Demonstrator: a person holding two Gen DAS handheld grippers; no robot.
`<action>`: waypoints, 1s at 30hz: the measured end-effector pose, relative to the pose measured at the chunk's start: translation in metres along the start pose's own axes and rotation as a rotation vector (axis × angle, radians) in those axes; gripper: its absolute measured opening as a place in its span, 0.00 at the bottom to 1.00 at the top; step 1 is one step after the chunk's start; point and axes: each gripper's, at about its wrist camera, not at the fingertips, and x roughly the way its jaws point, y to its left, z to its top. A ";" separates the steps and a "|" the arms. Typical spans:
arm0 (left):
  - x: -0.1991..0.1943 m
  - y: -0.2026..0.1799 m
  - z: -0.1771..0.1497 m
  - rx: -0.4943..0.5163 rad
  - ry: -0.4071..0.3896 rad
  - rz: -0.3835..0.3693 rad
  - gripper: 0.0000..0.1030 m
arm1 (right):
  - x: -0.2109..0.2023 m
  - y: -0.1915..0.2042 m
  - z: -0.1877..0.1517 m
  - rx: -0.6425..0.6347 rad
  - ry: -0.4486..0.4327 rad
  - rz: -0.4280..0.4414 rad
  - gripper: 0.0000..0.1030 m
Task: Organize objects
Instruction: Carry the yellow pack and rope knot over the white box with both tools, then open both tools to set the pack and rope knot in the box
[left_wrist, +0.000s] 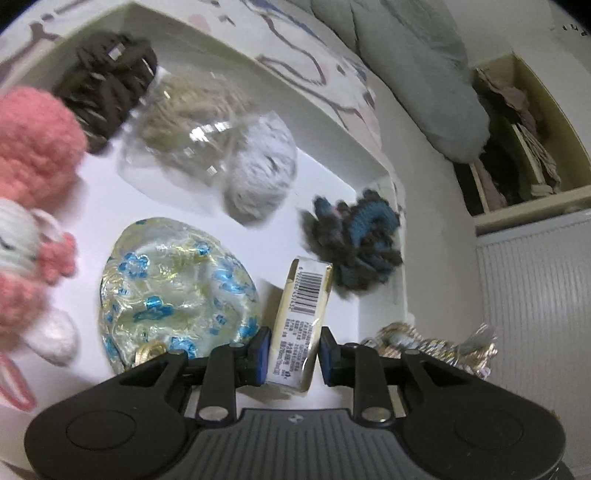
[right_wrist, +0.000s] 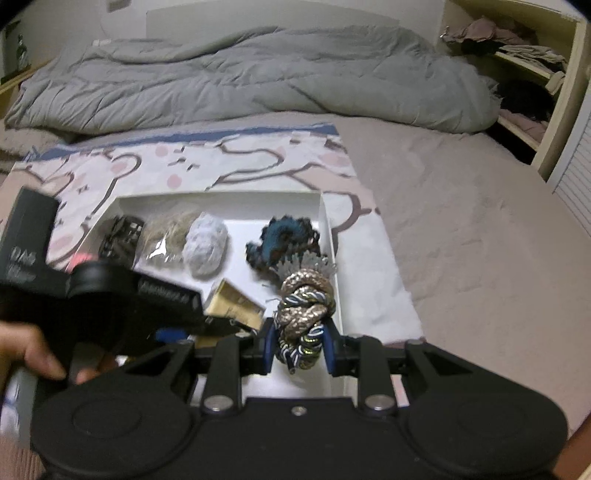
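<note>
My left gripper (left_wrist: 294, 356) is shut on a small cream box with a barcode (left_wrist: 303, 308), held low over the white tray (left_wrist: 332, 122). Inside the tray lie a dark brown yarn ball (left_wrist: 105, 83), a beige skein in clear wrap (left_wrist: 184, 118), a grey-white ball (left_wrist: 260, 168), a blue-brown knit piece (left_wrist: 352, 242), a silk pouch with blue flowers (left_wrist: 173, 290) and a pink and white plush toy (left_wrist: 29, 206). My right gripper (right_wrist: 299, 349) is shut on a knotted gold and navy cord (right_wrist: 304, 310), over the tray's near right corner (right_wrist: 332, 229). The cord (left_wrist: 432, 345) shows beside the left fingers.
The tray sits on a patterned cloth (right_wrist: 207, 162) on a bed with a grey duvet (right_wrist: 240, 81). A shelf unit with clothes (right_wrist: 524, 85) stands at the right. A hand (right_wrist: 33, 354) holds the left gripper's black body (right_wrist: 99, 299) at the left of the right wrist view.
</note>
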 end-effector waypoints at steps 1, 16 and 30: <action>-0.003 0.001 0.000 -0.003 -0.014 0.012 0.27 | 0.003 -0.001 0.001 0.011 -0.008 -0.001 0.26; -0.014 -0.001 0.002 0.053 0.055 0.042 0.56 | 0.032 0.018 -0.008 0.004 0.119 0.049 0.34; -0.053 -0.024 0.007 0.285 -0.014 0.107 0.56 | -0.001 0.005 -0.008 0.081 0.057 0.047 0.73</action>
